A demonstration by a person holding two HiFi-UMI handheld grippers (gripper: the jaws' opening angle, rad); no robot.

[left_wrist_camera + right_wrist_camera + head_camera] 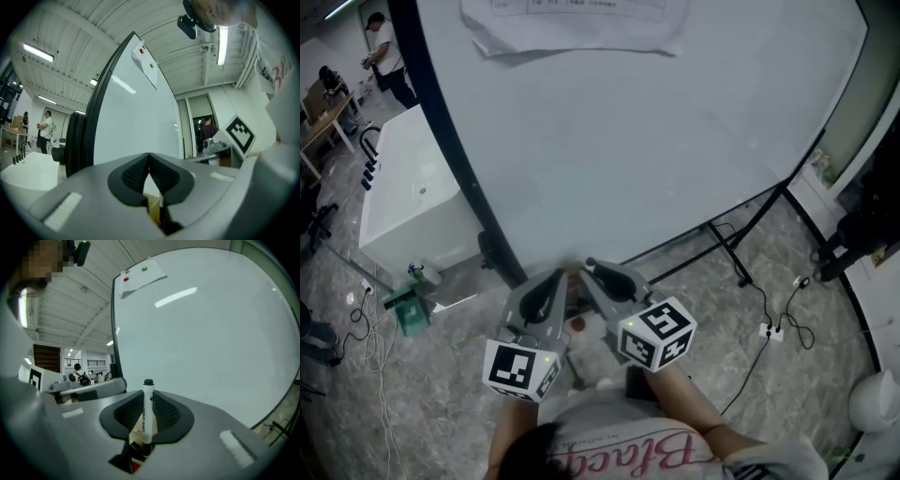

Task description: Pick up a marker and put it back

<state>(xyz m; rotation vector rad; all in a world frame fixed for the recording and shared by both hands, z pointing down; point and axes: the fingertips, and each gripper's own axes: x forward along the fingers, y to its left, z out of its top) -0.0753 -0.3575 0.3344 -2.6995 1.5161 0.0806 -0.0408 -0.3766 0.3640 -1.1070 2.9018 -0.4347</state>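
Note:
A white marker (147,414) with a black cap stands upright between the pads of my right gripper (148,398), which is shut on it close in front of the whiteboard (211,333). Below the jaws I see a small holder with red and blue marker ends (136,459). In the head view both grippers meet at the whiteboard's (656,141) lower edge, the right gripper (589,266) beside the left gripper (566,273), with a red item (577,324) under them. In its own view my left gripper (149,158) is shut with nothing between its pads.
A sheet of paper (572,23) is pinned at the top of the board with magnets. The board's black stand legs (731,248) and cables with a power strip (772,331) lie on the floor to the right. A white cabinet (412,197) stands left, people (386,56) beyond it.

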